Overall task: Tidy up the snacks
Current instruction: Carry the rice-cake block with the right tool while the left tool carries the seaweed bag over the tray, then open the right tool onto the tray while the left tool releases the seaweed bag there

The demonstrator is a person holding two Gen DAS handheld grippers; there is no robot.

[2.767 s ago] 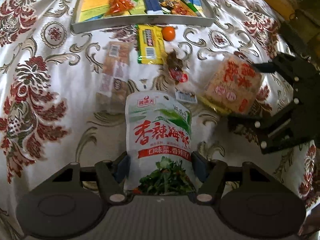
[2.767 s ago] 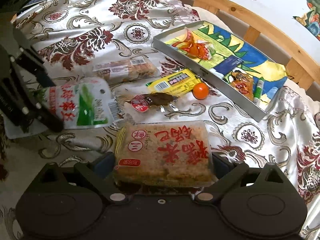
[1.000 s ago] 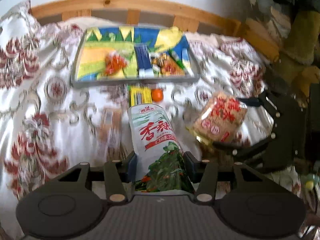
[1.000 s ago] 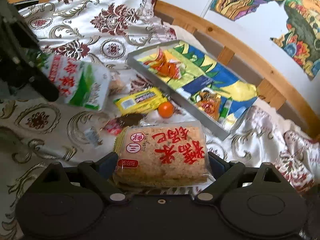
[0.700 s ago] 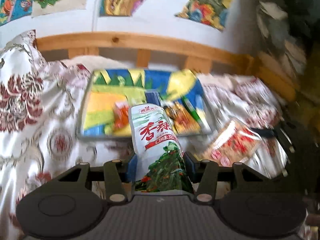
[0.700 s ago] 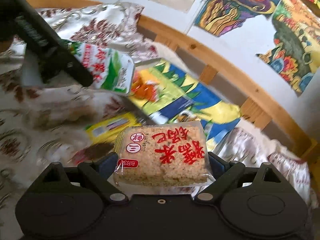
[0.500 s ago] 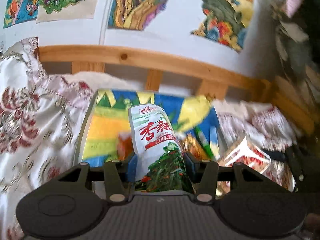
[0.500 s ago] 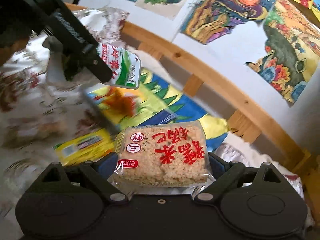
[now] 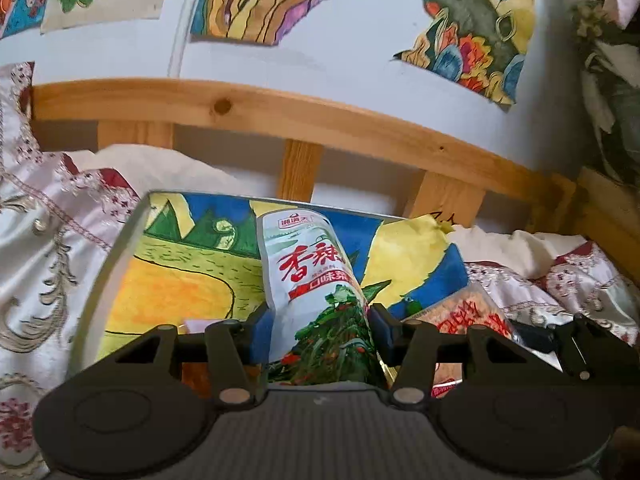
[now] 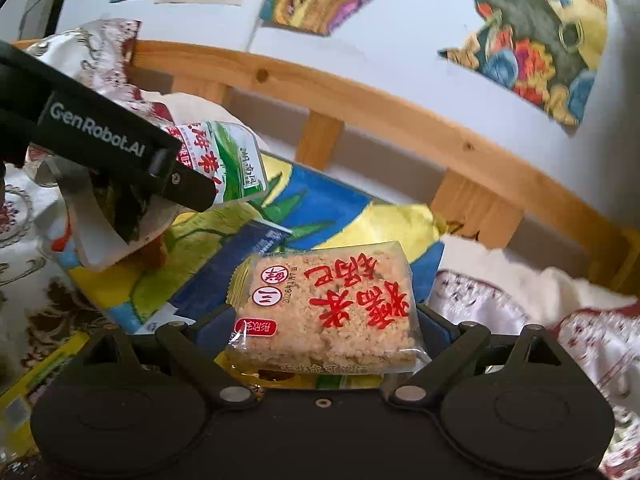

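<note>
My left gripper [image 9: 318, 332] is shut on a white and green seaweed snack bag [image 9: 308, 272], held lengthwise above the metal tray [image 9: 105, 264] with its colourful painted lining. The right wrist view shows that bag [image 10: 224, 156] hanging over the tray's left part, with one black finger [image 10: 120, 148] across it. My right gripper [image 10: 324, 332] is shut on a clear pack of rice crisp with red lettering [image 10: 328, 304], held over the tray's [image 10: 340, 204] right part. That pack [image 9: 468, 316] also shows at the lower right of the left wrist view.
A blue packet [image 10: 236, 256] and an orange wrapped snack [image 10: 156, 252] lie in the tray. A yellow packet [image 10: 40, 376] lies on the patterned bedspread [image 9: 40, 240] in front. A wooden headboard rail [image 9: 280, 112] and a wall with paintings stand just behind the tray.
Both grippers have carried their packs forward from the bedspread to above the tray. The loose snacks have slid out of view and the headboard and wall now fill the upper part.
</note>
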